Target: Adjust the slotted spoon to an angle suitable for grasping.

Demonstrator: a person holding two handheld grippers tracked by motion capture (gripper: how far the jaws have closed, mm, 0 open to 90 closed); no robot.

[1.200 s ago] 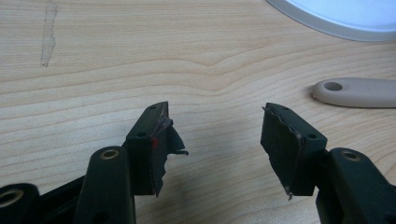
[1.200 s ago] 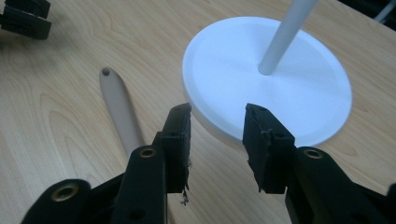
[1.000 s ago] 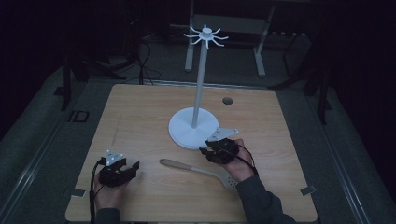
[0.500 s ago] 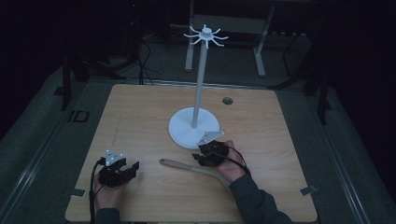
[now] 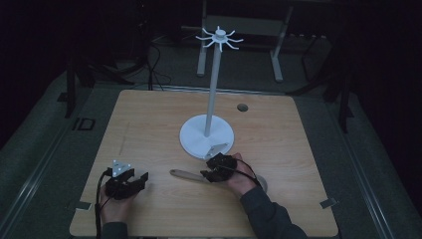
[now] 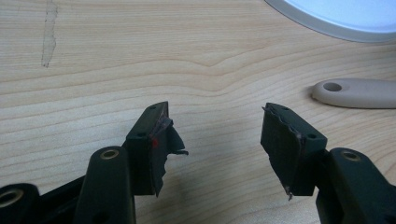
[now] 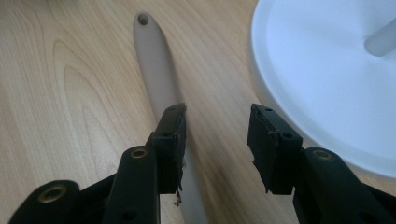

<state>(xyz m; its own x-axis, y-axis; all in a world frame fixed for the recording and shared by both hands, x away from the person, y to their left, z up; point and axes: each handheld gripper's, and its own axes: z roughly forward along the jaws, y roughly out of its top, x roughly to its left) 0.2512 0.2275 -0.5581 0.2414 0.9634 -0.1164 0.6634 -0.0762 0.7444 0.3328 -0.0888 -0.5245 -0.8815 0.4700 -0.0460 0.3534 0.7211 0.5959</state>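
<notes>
A beige utensil (image 5: 185,175) lies flat on the wooden table (image 5: 149,119), its handle pointing left and its head under the person's right hand. My right gripper (image 5: 208,174) hangs low over that handle, open, its jaws having just been opening. In the right gripper view the handle (image 7: 156,70) runs up from beneath the left jaw, and the gap of the right gripper (image 7: 217,116) shows bare wood. My left gripper (image 5: 142,178) rests near the front left, and in its own view the left gripper (image 6: 217,112) is open and empty. The handle's holed end (image 6: 357,92) lies off to its right.
A white stand with a round base (image 5: 195,139), a tall pole (image 5: 214,84) and hooks on top (image 5: 219,37) sits mid-table just behind the right hand; the base (image 7: 322,84) is close beside the right jaw. A round hole (image 5: 242,107) lies far right.
The right hand has come down and toward the front left, from beside the stand's base to over the utensil's handle. Its jaws stand wider. The left hand has kept still.
</notes>
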